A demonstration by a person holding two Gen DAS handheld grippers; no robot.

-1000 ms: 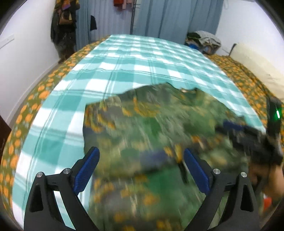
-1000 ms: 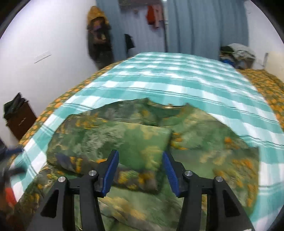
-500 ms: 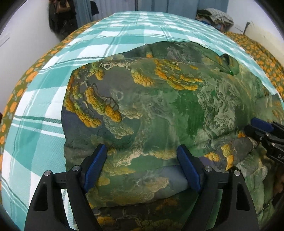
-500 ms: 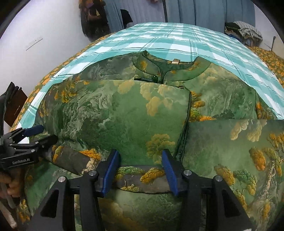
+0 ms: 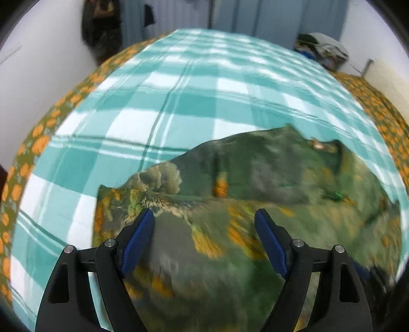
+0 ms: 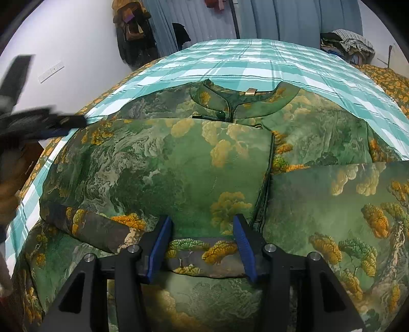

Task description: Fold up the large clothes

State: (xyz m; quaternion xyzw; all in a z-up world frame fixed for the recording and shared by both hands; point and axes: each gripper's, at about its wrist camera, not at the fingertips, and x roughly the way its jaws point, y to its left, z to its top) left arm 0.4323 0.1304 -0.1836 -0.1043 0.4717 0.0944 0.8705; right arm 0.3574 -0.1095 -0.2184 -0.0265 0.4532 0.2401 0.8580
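A large green garment (image 6: 179, 166) with orange and yellow tree print lies on the teal checked bedspread (image 6: 255, 61), collar (image 6: 242, 99) at the far end, parts folded over its middle. My right gripper (image 6: 202, 245) is open, its blue pads on either side of a folded edge of the cloth. My left gripper (image 5: 204, 237) is open and empty above the garment (image 5: 255, 204), in a blurred view. The left gripper also shows blurred at the left edge of the right wrist view (image 6: 46, 122).
The bed has an orange-flowered cover (image 5: 33, 143) along its sides. Dark clothes (image 6: 133, 33) hang on the wall by blue curtains (image 6: 294, 18). A heap of clothes (image 6: 347, 43) lies at the far right corner.
My left gripper has lifted up and back from the folded cloth and lies further to the left. My right gripper has held still over the folded edge.
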